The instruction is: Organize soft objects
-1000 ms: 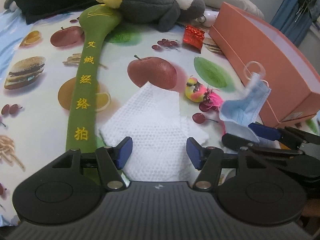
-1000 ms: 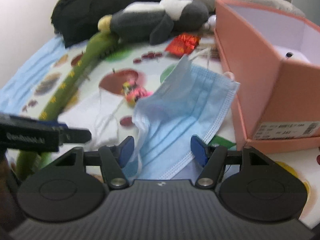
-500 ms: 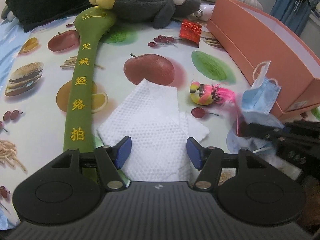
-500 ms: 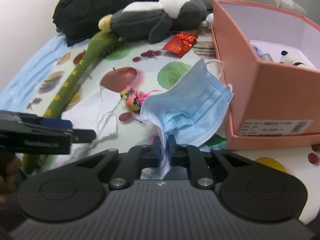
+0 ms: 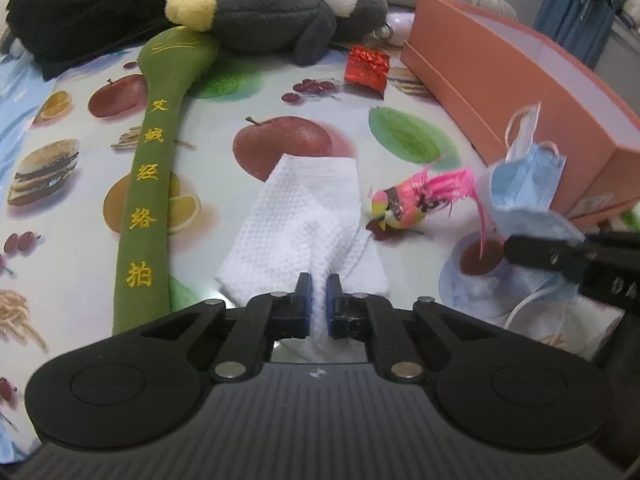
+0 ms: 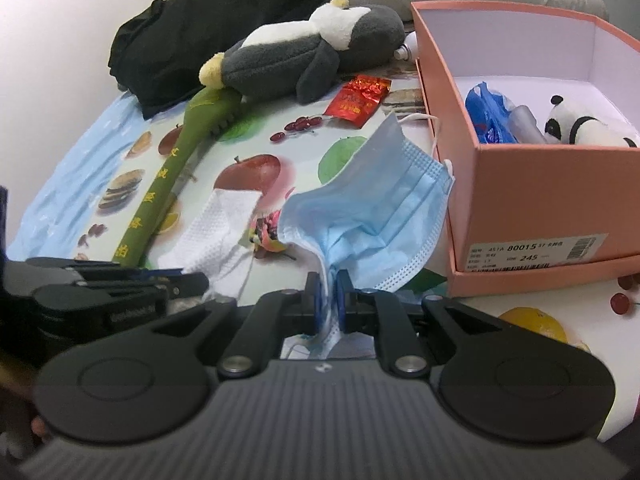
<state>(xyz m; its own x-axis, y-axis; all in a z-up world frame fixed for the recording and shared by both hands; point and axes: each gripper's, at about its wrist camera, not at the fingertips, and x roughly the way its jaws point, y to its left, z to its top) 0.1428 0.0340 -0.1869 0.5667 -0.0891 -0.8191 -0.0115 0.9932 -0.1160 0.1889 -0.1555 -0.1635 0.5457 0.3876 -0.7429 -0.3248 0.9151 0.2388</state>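
White waffle cloth (image 5: 308,216), lt-blue mask (image 6: 372,208), pink bird (image 5: 416,200), salmon box (image 6: 532,200), fruit-print tablecloth (image 5: 248,92).

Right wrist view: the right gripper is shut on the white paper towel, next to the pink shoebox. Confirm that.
Not so. In the right wrist view the right gripper is shut on the blue face mask, next to the pink shoebox. The white paper towel is pinched in the left gripper, as the left wrist view shows.

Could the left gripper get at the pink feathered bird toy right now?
Probably not yet: the left gripper is shut on the white cloth. The bird toy lies uncovered just beside that cloth, so it needs to let go first.
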